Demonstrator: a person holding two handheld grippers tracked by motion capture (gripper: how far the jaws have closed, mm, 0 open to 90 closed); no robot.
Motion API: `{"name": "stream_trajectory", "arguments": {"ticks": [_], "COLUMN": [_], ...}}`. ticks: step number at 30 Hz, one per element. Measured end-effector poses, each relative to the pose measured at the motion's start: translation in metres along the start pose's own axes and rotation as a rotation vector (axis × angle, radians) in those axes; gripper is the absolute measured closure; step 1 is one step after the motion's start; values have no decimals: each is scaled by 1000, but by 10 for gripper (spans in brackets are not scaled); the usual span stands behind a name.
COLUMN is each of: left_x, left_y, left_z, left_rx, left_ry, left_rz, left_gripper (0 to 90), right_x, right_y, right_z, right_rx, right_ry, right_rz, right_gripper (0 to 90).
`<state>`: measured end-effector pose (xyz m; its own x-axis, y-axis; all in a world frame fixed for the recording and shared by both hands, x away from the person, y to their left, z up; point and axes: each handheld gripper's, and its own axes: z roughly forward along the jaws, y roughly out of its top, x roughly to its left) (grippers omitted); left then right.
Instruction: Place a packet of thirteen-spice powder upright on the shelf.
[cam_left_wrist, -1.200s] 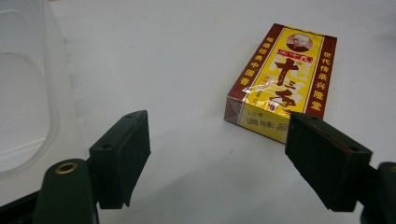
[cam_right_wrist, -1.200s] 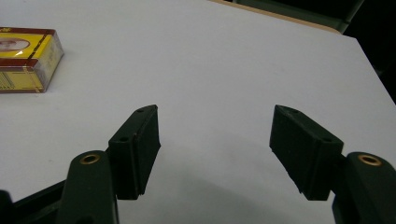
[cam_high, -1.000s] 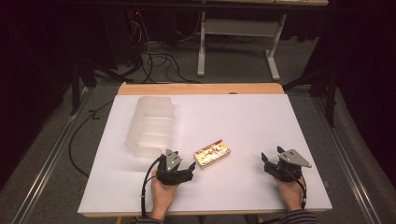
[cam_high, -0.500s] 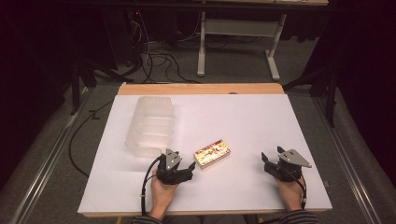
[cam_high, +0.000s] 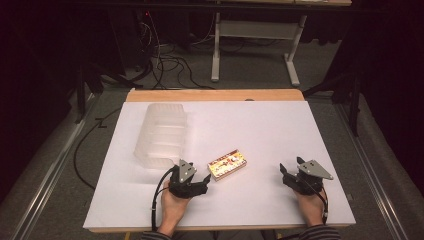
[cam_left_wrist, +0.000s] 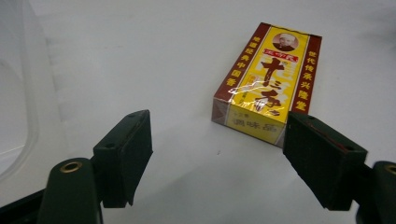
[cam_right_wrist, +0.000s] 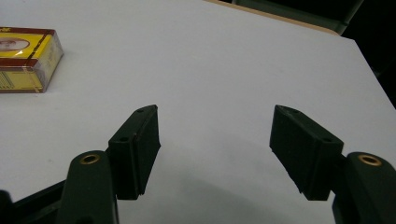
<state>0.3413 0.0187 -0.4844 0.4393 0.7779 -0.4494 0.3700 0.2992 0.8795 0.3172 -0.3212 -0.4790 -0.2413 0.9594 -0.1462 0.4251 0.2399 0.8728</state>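
Left gripper (cam_high: 196, 181): jaws spread wide apart with nothing between them — held low over the white table top (cam_high: 270, 125) at the near edge, left of centre, pointing right and slightly away from the person.
Left hand (cam_high: 172, 207): wraps the gripper's rear from below; a striped sleeve cuff shows at the bottom edge of the high view.
Left gripper's cable (cam_high: 157, 192): loops from the gripper's back down toward the near table edge.
Right gripper (cam_high: 284, 173): jaws likewise wide apart, empty, resting low over bare white surface near the table's right front corner; a grey three-cornered plate sits on top of it.
Right hand (cam_high: 311, 207): grips the tool from behind, wrist coming in from the bottom.
Yellow box (cam_left_wrist: 268, 79): lies flat on the table just ahead of the left gripper, between the two grippers but much nearer the left one; yellow face with dark red borders, printed characters and a small portrait. In the left gripper view its near corner sits just beyond the right-hand jaw's tip — not touching, as far as I can tell. In the right gripper view it lies far off to the left.
Clear plastic container (cam_high: 161, 135): translucent, ribbed, on the table's left half, just beyond the left gripper.
Floor beyond table: grey, with dark cables and a white table frame (cam_high: 252, 35).
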Motion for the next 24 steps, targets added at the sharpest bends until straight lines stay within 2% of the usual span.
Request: {"name": "stream_trajectory", "arguments": {"ticks": [2, 4, 6, 8, 11, 19, 21, 24], "left_x": [-4, -7, -10, -12, -16, -25, -26, -32], "left_y": [1, 3, 6, 6, 7, 11, 12, 15], "left_z": [1, 2, 4, 6, 10, 16, 16, 20], "left_rx": [6, 7, 12, 25, 36, 67, 74, 94], "left_ry": [-10, 0, 1, 11, 17, 0, 0, -1], "left_rz": [9, 12, -4, 9, 7, 15, 25, 63], "left_gripper": [248, 246, 245, 235, 207, 202, 201, 200], "right_x": [0, 0, 0, 0, 0, -1, -1, -1], "right_y": [0, 0, 0, 0, 0, 0, 0, 0], "right_z": [0, 0, 0, 0, 0, -1, -1, -1], "right_rx": [1, 0, 0, 1, -1, -7, -7, -9], "right_ry": [-1, -3, -2, 0, -1, 1, 4, 3], "right_rz": [-2, 0, 0, -2, 3, 15, 14, 4], "right_gripper": [337, 337, 336, 336, 335, 334, 334, 334]}}
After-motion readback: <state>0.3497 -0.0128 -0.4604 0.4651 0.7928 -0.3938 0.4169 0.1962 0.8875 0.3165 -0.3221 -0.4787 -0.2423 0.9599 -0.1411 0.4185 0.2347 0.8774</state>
